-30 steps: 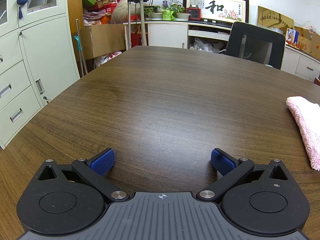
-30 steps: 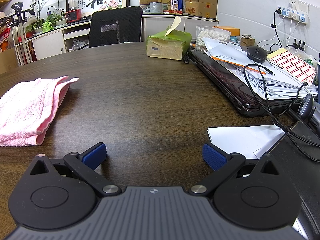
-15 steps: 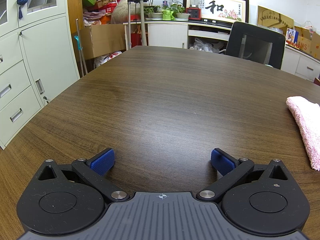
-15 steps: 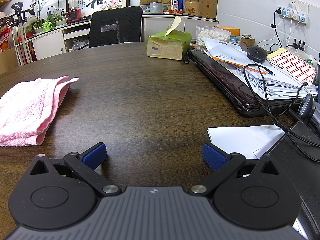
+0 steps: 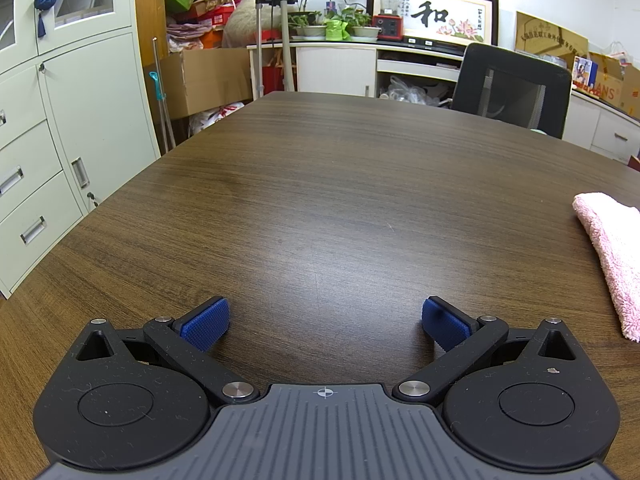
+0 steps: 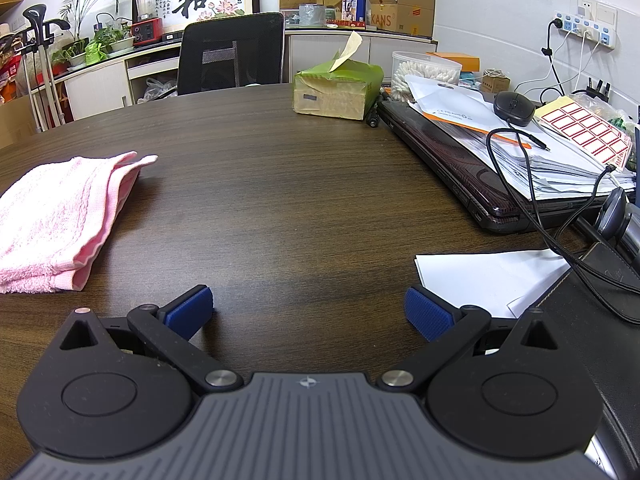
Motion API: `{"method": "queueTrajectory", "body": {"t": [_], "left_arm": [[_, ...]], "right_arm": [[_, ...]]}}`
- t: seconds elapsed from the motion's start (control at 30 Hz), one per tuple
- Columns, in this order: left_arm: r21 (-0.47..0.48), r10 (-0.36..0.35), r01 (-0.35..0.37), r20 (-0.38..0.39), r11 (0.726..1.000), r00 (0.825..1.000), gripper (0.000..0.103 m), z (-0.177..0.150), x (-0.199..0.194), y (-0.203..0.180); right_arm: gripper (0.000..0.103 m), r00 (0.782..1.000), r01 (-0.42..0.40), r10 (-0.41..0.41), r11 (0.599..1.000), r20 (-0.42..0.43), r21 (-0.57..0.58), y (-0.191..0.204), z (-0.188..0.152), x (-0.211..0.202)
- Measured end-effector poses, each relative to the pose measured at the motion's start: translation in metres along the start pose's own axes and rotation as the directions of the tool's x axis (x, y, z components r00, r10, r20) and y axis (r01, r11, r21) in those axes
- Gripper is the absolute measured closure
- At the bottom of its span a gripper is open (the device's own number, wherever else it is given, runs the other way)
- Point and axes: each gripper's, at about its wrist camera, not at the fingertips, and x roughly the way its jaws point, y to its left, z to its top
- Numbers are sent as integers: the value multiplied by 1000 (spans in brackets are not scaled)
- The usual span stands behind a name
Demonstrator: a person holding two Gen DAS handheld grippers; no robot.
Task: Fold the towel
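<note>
Left gripper (image 5: 325, 316) jaws wide apart, nothing between. Right gripper (image 6: 308, 306) same. Pink towel (image 6: 52, 220) (folded over, layers stacked) on table (image 6: 280, 200), left of right jaws, right of left jaws, untouched.

Bright, even, sharp; fisheye-warped edges
</note>
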Motion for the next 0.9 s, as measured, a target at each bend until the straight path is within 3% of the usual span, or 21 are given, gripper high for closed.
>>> {"method": "queueTrajectory", "body": {"t": [0.9], "left_arm": [[-2, 4, -4, 0, 1000, 1000, 0, 0, 1, -1]], "right_arm": [[0, 1000, 0, 0, 1000, 0, 0, 0, 0, 0]]}}
